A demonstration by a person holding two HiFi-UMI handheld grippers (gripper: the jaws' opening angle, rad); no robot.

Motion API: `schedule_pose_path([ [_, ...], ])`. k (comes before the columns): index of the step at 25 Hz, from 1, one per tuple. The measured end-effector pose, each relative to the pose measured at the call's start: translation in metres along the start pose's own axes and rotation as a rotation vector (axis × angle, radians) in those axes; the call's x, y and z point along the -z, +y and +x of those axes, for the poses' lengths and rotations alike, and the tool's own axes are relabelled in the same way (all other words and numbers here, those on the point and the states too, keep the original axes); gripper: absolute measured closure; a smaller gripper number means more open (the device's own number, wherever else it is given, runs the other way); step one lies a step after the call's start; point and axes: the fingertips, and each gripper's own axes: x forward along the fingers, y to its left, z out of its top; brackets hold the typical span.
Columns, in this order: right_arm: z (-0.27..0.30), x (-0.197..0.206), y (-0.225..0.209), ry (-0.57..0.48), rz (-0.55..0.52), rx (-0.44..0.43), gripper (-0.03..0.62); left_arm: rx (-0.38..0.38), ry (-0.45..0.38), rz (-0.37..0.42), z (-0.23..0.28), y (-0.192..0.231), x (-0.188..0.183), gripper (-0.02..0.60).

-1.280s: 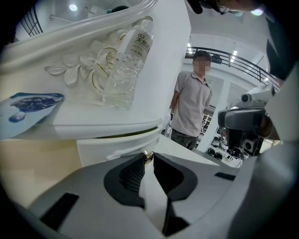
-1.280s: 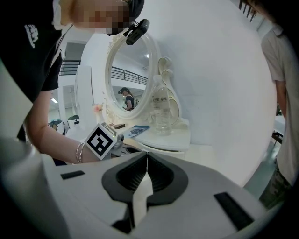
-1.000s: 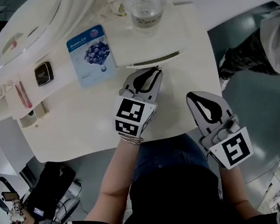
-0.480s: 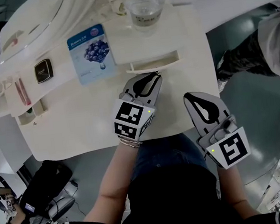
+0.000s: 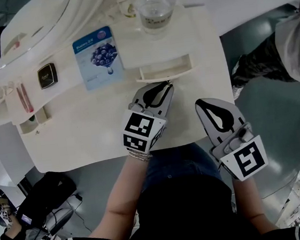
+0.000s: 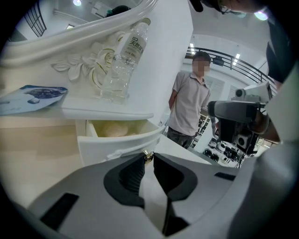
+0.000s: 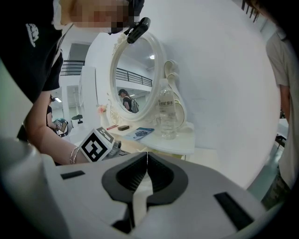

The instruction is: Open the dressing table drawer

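Pinching the small brass knob (image 6: 148, 156) of the part-open dressing table drawer (image 5: 166, 69) tight in my left gripper (image 5: 166, 83), right gripper (image 5: 202, 104) closed on nothing beside it; a skewed pull could slip the jaws off that tiny knob.

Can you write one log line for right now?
left gripper: shut on knob | drawer: partly open | right gripper: shut, empty
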Motion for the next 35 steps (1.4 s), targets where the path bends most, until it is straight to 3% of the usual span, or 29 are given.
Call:
schedule_pose_path([
  [35, -0.003, -0.014, 0.008, -0.045, 0.001, -0.01, 0.574, 0.004, 0.002, 0.012, -0.028, -0.015, 0.0, 0.502],
])
